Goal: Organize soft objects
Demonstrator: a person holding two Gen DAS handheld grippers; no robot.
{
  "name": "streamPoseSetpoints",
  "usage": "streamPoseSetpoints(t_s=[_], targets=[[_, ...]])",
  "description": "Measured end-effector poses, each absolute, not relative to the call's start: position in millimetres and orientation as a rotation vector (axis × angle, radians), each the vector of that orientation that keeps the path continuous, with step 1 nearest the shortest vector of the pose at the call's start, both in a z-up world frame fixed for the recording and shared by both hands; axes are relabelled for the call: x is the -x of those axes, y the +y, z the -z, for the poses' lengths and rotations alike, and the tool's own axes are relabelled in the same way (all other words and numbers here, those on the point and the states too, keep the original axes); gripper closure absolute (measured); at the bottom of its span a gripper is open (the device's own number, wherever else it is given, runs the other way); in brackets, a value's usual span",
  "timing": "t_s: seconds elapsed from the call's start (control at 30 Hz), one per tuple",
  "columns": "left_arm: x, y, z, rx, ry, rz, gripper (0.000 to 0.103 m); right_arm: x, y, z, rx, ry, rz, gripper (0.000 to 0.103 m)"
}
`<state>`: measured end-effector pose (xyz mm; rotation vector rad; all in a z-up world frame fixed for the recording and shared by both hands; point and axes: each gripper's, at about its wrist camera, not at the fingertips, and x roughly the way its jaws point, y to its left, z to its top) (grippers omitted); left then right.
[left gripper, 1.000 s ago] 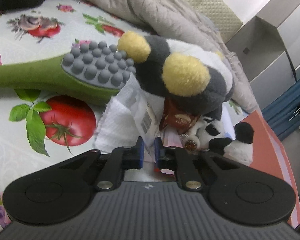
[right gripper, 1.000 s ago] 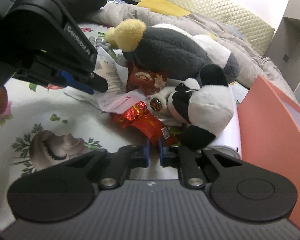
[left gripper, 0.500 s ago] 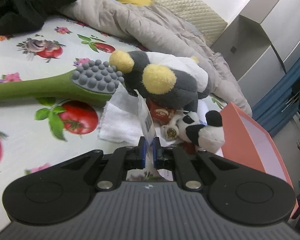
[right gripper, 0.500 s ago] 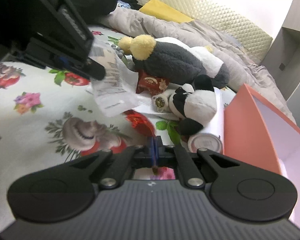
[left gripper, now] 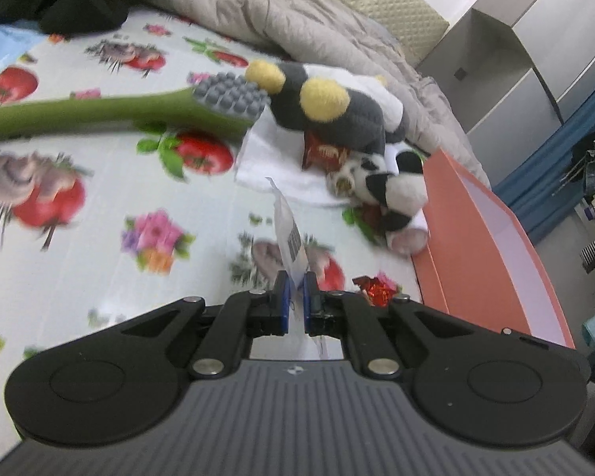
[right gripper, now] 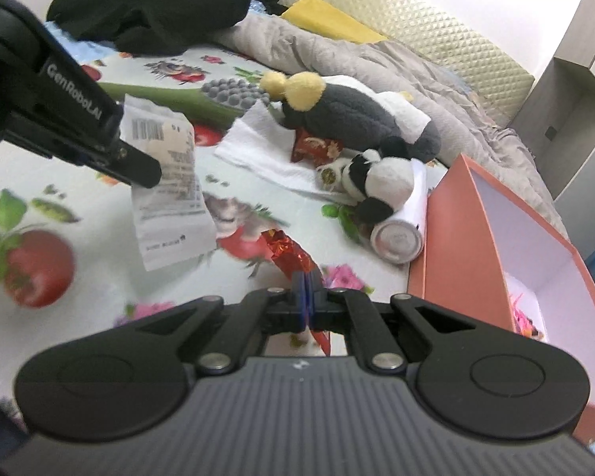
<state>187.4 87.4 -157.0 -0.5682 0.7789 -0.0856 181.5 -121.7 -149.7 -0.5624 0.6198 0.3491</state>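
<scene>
Currently, left of the orange box point(right gripper: 452, 238), my left gripper point(left gripper: 296, 297) pinches a clear printed packet point(right gripper: 166, 182) above the fruit-print sheet point(left gripper: 79, 269). Nearer the box, my right gripper point(right gripper: 308, 289) clamps a red foil wrapper point(right gripper: 289, 252). Panda plush point(right gripper: 377, 182) touches the box's far corner.

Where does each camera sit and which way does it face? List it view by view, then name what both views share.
Left wrist: on the left gripper, angled down over the bed toward the plush pile; its jaws pinch a clear printed packet.
Right wrist: on the right gripper, facing the same pile; its jaws pinch a red foil wrapper; the left gripper shows at upper left.
Shared: grey plush, panda plush, orange box, green massager.
</scene>
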Motion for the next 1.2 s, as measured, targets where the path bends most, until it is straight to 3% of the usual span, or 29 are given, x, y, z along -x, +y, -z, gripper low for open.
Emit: streamPoseSetpoints(t_s=[0.37,0.4,0.43,0.47,0.53,0.6,0.73,0.8,1.2], targets=[[-147.9,99.3,173.2,0.539,0.899,0.068,0.092,-139.3,-123.5,157.4,0.49,0.723,-0.375,0.096],[-145.2,102.3,175.1,0.541,0.907,0.061,0.081,-138.7,-124.3,156.8,0.468,0.733,-0.384,0.095],[-142.7,105.3,176.9,0.542,0.916,0.057,0.062,-137.6,-124.7,156.0,0.447,0.743,-0.39,0.094],[-140.3,107.7,178.1,0.54,0.922,0.055,0.054,-138.0,-125.5,155.0,0.424,0.752,-0.396,0.094],[-134.5,111.0,176.8,0.523,0.906,0.046,0.048,-140.6,-128.2,152.4,0.362,0.772,-0.41,0.081],[-130.1,113.9,175.4,0.5,0.898,0.033,0.046,-142.8,-130.2,150.7,0.307,0.779,-0.418,0.059],[-126.4,118.7,171.7,0.474,0.872,0.031,0.044,-148.3,-128.7,147.6,0.295,0.738,-0.403,0.051],[-126.6,117.6,168.5,0.438,0.854,0.043,0.044,-153.7,-128.6,148.8,0.305,0.707,-0.39,0.031],[-150.9,97.5,169.1,0.28,0.844,0.092,0.034,-199.9,-135.5,186.5,0.261,0.824,-0.37,0.03]])
